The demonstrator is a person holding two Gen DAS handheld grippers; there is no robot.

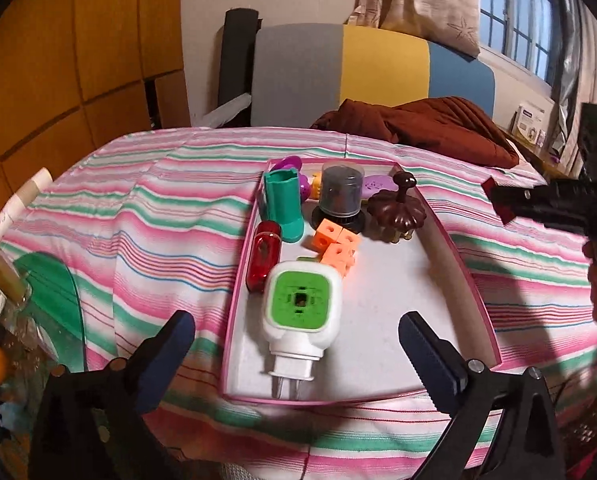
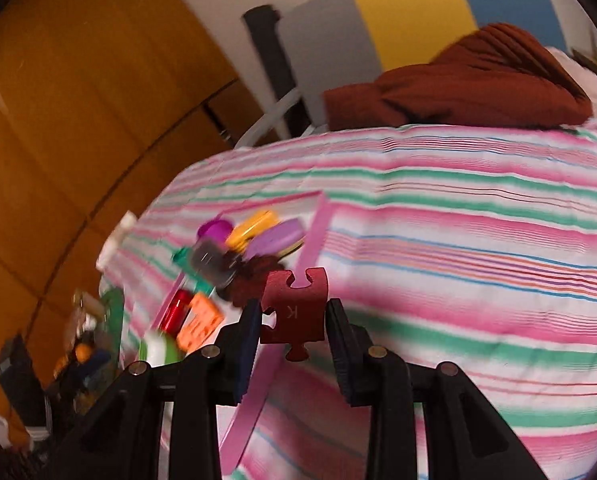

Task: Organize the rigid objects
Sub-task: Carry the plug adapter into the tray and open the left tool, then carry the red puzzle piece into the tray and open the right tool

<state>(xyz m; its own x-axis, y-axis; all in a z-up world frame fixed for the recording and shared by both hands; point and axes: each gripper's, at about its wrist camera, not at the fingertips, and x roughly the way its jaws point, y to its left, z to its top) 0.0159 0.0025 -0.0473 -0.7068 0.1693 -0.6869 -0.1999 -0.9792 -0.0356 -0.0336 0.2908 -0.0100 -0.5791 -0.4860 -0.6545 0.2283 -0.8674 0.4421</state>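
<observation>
A pink-rimmed white tray (image 1: 450,240) lies on the striped cloth. In it are a white and green plug-in device (image 1: 302,304), orange cubes (image 1: 336,244), a red capsule (image 1: 263,256), a teal boot (image 1: 284,204), a dark cylinder (image 1: 340,196) and a brown lidded piece (image 1: 396,210). My left gripper (image 1: 296,338) is open above the plug-in device, touching nothing. My right gripper (image 2: 292,316) is shut on a dark red puzzle piece (image 2: 294,312), held above the tray's right rim (image 2: 314,236). It also shows in the left wrist view (image 1: 502,200).
A brown cloth (image 1: 426,128) lies behind the tray on the striped bedding. A chair back in grey, yellow and blue (image 1: 362,72) stands behind. Bottles and clutter (image 1: 2,272) sit at the left edge. Striped cloth (image 1: 138,220) spreads left of the tray.
</observation>
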